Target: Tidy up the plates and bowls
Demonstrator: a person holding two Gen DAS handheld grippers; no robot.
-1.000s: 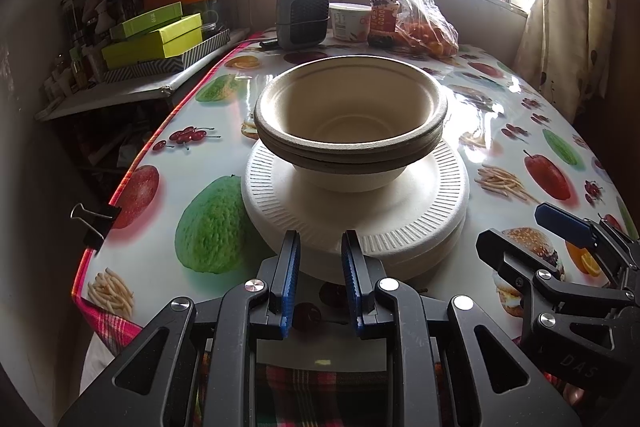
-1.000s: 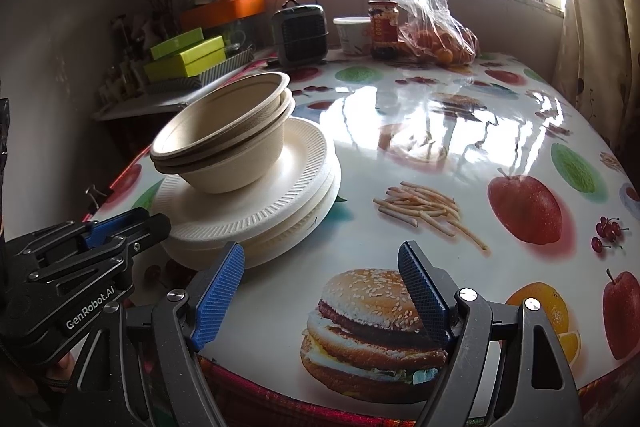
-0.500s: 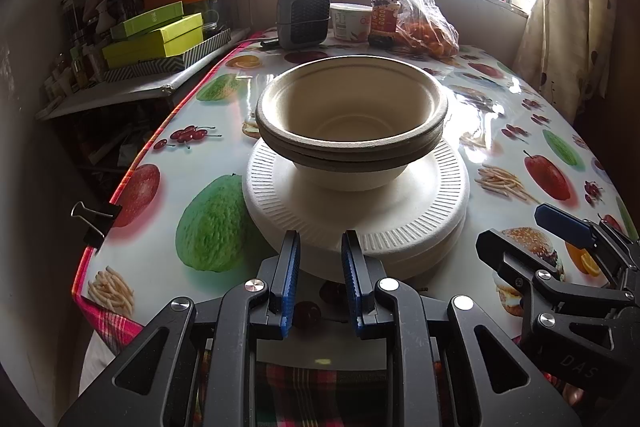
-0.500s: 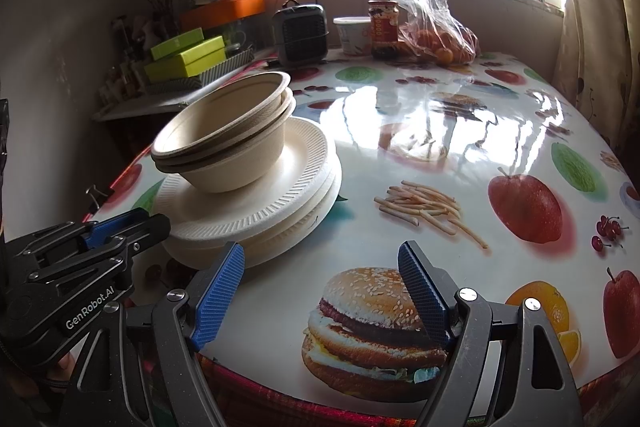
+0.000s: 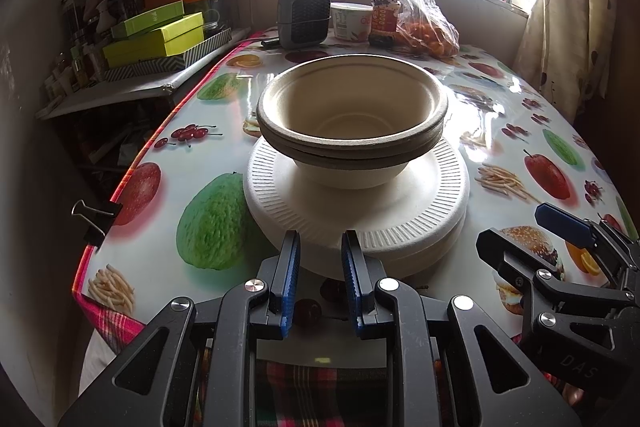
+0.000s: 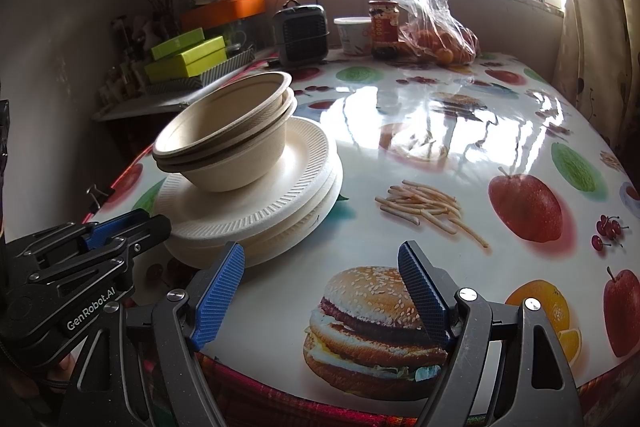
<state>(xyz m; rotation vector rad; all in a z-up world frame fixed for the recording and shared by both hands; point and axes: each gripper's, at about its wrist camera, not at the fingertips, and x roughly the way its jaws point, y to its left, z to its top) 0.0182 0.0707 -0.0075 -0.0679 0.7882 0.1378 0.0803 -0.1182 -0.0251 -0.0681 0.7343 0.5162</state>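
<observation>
1. A nest of tan paper bowls sits upright in the middle of a stack of white ribbed paper plates. The whole pile rests on the near left part of a table covered in a glossy cloth printed with fruit and burgers.
2. Bowls inside bowls, on plates over plates, with the widest pieces lowest: this looks like a finished, steady pile, so the sorting seems largely done.
3. The left gripper is level, just short of the plates' near rim and pointing straight at it. Its blue pads are a narrow gap apart and hold nothing.
4. The right gripper hovers low over the table's near edge, beside the pile and above a printed burger. Its jaws stand wide, empty.
5. Well apart, at the far end under the window, stand a small grey heater, a white tub, a jar and a plastic bag of oranges.
</observation>
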